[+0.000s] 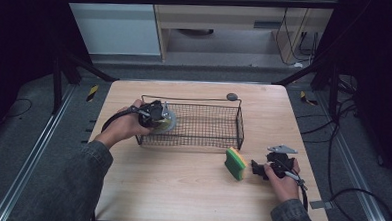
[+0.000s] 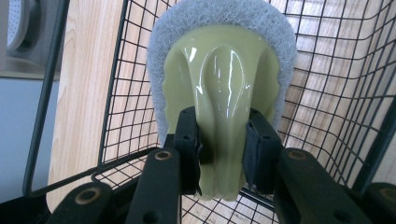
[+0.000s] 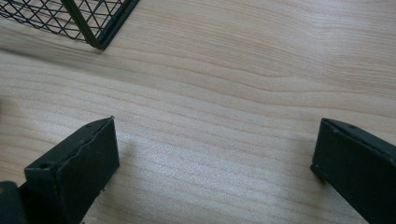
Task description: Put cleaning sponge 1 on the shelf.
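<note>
sponge (image 1: 235, 163) stands beside wire basket (image 1: 223, 126).

My left tongs (image 2: 223, 149) covered the scrubber (image 2: 224, 84) handle's base; basket (image 3: 100, 32) cut off in right gripper view; small dark thing (image 1: 232, 96) on the desk (image 1: 180, 190) unidentifiable.

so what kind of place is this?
Probably a lab recording setup, not a kitchen: a lone wooden table inside a black frame, cables across grey carpet, and a wire basket with a sponge as props.
</note>
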